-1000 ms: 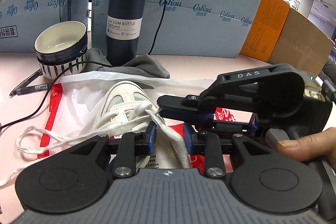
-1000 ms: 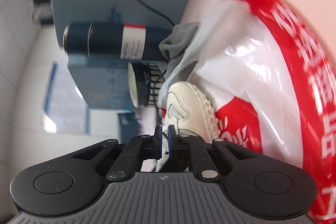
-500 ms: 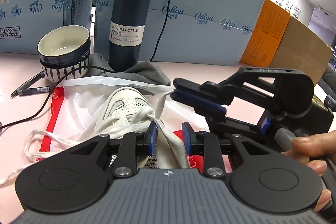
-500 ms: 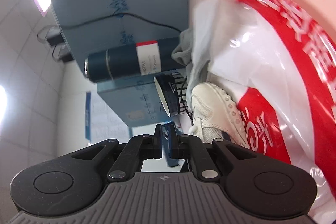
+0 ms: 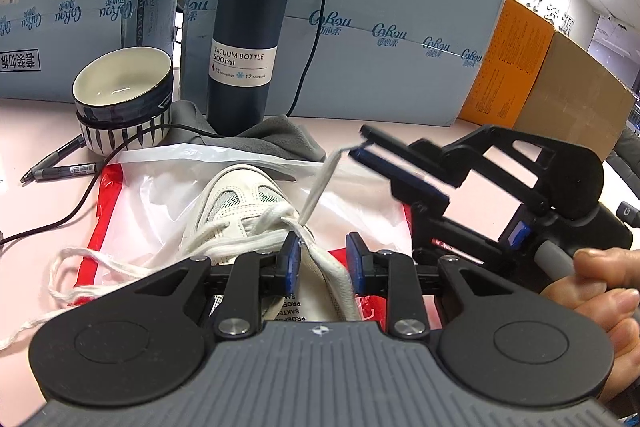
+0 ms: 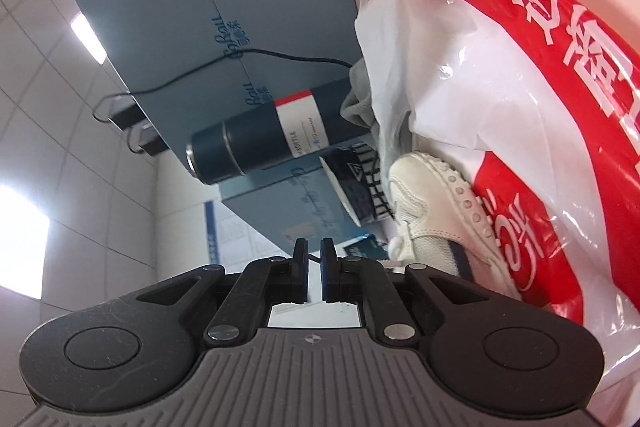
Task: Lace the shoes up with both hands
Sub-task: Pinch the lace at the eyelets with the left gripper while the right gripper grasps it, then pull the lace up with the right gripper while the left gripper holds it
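Note:
A white shoe (image 5: 240, 203) lies on a red and white plastic bag (image 5: 140, 203), toe pointing away. My left gripper (image 5: 322, 255) is shut on the shoe's eyelet edge (image 5: 332, 271), which runs between its blue pads. My right gripper (image 5: 360, 145), held by a hand (image 5: 600, 283), comes in from the right and is shut on the lace end (image 5: 320, 187). That lace runs taut from an eyelet up to its tips. The other lace (image 5: 80, 279) trails loose to the left. In the right wrist view my right gripper (image 6: 314, 267) is rolled sideways, with the shoe (image 6: 432, 211) just beyond.
A dark vacuum bottle (image 5: 248, 39), a striped bowl (image 5: 124, 95) and a grey cloth (image 5: 272, 139) stand behind the shoe. Pens (image 5: 60, 167) and a black cable (image 5: 80, 203) lie at the left. Blue cartons (image 5: 400, 27), an orange box (image 5: 508, 63) and a brown box (image 5: 572, 95) wall the back.
My right gripper has lifted up and to the right away from the eyelets, rolling as it went, and has drawn the lace end out taut. The left gripper has stayed on the shoe.

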The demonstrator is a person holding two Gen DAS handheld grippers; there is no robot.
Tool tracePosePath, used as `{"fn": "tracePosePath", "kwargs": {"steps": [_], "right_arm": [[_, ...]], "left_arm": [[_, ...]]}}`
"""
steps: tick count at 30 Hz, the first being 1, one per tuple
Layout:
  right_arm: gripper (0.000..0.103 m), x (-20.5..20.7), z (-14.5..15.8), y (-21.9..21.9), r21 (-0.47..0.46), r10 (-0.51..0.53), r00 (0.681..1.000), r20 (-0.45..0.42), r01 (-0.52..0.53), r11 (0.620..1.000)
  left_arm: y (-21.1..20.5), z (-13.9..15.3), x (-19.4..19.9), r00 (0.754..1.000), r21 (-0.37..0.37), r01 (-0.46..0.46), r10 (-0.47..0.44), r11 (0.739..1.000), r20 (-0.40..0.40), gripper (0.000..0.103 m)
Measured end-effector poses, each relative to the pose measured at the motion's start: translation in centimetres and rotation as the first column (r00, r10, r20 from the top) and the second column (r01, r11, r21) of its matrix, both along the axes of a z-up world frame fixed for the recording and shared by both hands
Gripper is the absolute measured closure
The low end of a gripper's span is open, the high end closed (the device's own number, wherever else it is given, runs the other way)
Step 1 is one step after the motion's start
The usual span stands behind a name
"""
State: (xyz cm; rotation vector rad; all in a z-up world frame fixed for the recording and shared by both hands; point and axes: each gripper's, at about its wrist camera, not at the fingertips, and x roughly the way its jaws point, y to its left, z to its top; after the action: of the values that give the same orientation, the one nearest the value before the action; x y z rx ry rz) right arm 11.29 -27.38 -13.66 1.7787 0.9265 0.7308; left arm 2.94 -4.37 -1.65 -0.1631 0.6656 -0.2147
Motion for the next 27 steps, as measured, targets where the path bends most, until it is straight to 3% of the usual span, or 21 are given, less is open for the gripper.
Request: {"fn": "tracePosePath", "kwargs": {"steps": [7, 27], "right_arm": [[0.097, -0.1, 0.4, -0.1, 0.128, -0.046, 0.999, 0.004, 0.045, 0.991], [0.097, -0.8, 3.9, -1.7, 0.329, -0.142, 0.988, 0.059, 0.115, 0.937]], "left_arm": [[-0.1, 0.0, 0.1, 1.000, 0.003, -0.001, 0.001, 1.000, -0.003, 0.080], [-0.4, -0.2, 0.0, 1.000, 0.011, -0.009, 0.009, 1.000, 0.007, 0.081]]}}
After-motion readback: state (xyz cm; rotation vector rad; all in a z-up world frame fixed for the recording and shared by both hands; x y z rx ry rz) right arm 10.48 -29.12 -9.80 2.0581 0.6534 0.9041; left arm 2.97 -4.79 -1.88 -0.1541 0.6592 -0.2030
